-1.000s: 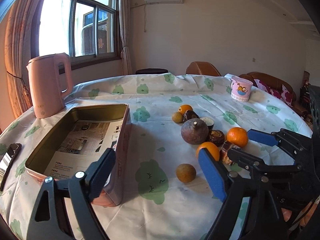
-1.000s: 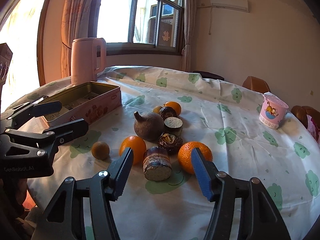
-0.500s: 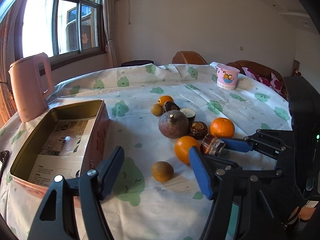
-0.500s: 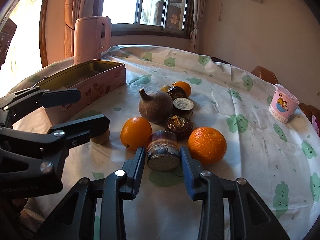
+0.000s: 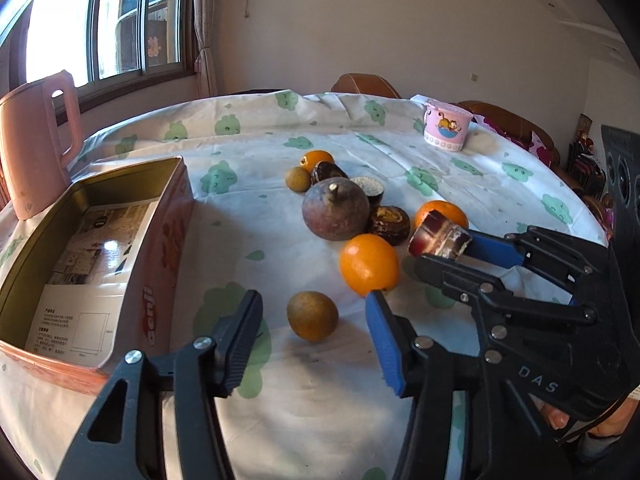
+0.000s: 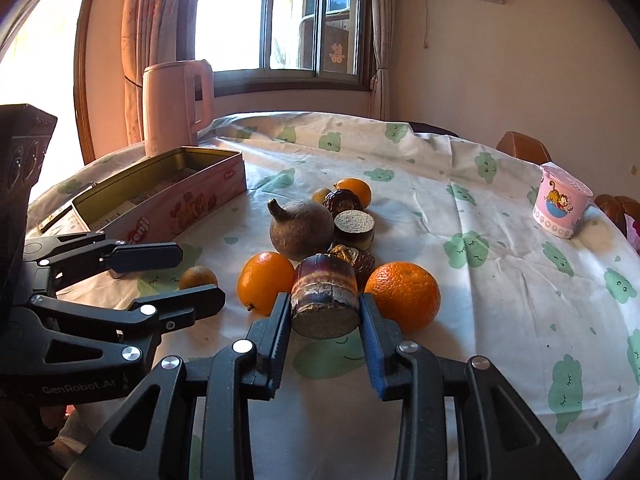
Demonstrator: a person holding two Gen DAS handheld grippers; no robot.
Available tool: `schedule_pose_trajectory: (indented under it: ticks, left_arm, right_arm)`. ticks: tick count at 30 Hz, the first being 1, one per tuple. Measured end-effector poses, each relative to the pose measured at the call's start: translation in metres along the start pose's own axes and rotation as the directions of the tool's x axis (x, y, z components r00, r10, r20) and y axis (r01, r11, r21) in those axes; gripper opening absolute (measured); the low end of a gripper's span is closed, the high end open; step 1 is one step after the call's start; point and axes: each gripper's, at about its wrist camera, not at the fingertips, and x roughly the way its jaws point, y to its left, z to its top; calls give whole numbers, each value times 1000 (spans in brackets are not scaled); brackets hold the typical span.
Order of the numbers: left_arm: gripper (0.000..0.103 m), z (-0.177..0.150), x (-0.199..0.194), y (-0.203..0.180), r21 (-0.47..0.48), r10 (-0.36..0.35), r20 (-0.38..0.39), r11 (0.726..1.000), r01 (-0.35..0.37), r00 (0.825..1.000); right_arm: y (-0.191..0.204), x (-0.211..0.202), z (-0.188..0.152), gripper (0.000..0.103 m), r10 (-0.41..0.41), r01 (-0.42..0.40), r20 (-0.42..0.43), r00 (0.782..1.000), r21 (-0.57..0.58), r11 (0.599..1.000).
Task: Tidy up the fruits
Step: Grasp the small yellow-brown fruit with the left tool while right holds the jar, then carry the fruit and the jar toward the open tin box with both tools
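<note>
The right tongs [image 6: 325,316] are gripping the sugarcane piece [image 6: 325,300] on the surface [image 6: 500,280]. The left tongs [image 5: 312,334] are open and have just been closing, with the small brown fruit [image 5: 312,315] sitting untouched between them.

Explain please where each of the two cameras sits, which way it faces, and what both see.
Left wrist: on the left gripper, looking down along its fingers at a small brown fruit between the jaws, which have just been closing; open tin at left.
Right wrist: on the right gripper, facing the window, clamped on a sugarcane piece; left gripper at left.
Shared: oranges, tin, pink kettle, pink cup, each other's gripper.
</note>
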Motion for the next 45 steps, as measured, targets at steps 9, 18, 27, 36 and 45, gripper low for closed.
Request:
schedule_pose_trajectory:
  ticks: [9,18,27,36,45]
  left_arm:
    - [29,-2,1,3,-17,-27,-3,999,27,1000]
    - [28,-1,-12,6,-10,43,76,999,-42,996]
    - [28,2,-26,7,12,110,145,993,-113,983]
    - [28,4,-39,14,0,159,193,987,-162,968]
    - [28,5,-51,25,-20,190,226,981,-190,955]
  right_arm:
    - [-2,-8,-1,35,24,-24,64,998,5,1000]
    - [3,-18,0,35,11,-10,121,993,-9,1000]
    - [11,-24,6,35,16,-11,165,986,-33,999]
    - [21,-27,19,35,34,-22,188,982,-65,998]
    - [33,-28,32,35,54,-33,217,975,-99,995]
